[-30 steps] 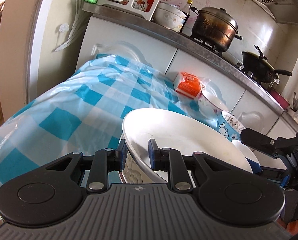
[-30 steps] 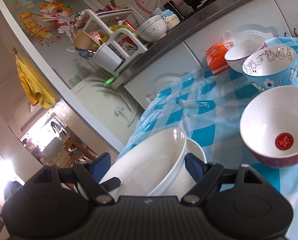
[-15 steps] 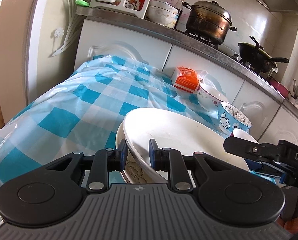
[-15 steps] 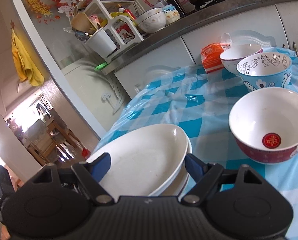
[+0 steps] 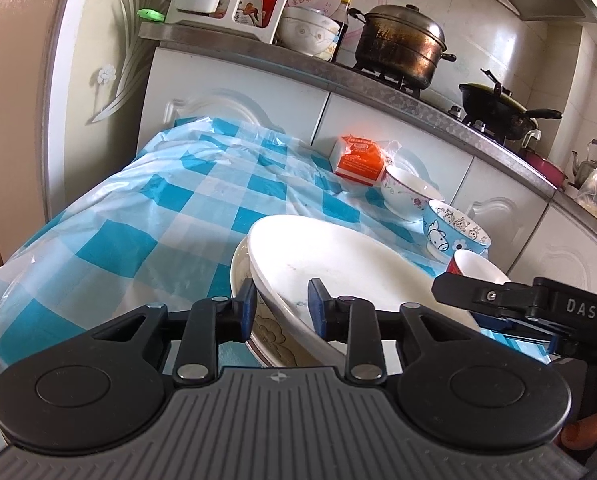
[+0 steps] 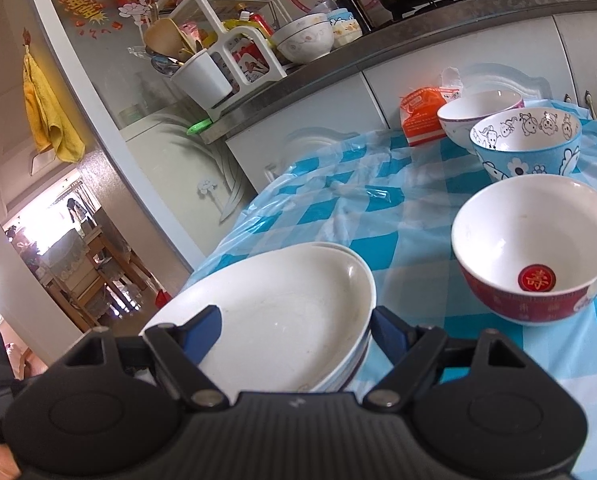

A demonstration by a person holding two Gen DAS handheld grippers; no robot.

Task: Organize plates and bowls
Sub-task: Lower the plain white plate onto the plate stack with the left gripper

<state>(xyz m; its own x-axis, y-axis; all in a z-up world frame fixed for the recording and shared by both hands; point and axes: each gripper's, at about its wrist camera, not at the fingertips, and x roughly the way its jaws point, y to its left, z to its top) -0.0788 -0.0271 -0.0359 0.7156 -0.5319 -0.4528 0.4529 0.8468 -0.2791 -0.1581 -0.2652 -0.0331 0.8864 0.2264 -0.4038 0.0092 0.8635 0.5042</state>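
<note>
On the left of the surface my left gripper grips the top plate's rim on the stack, my right gripper gapes around it, and three bowls remain unstacked rightward.

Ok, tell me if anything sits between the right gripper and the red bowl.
Nothing visible stands between them. The right hand-held gripper is open around the near edge of the stacked plates, and the red bowl sits farther right on the checked tablecloth, with only bare cloth between. The blue bowl lies beyond it.
</note>
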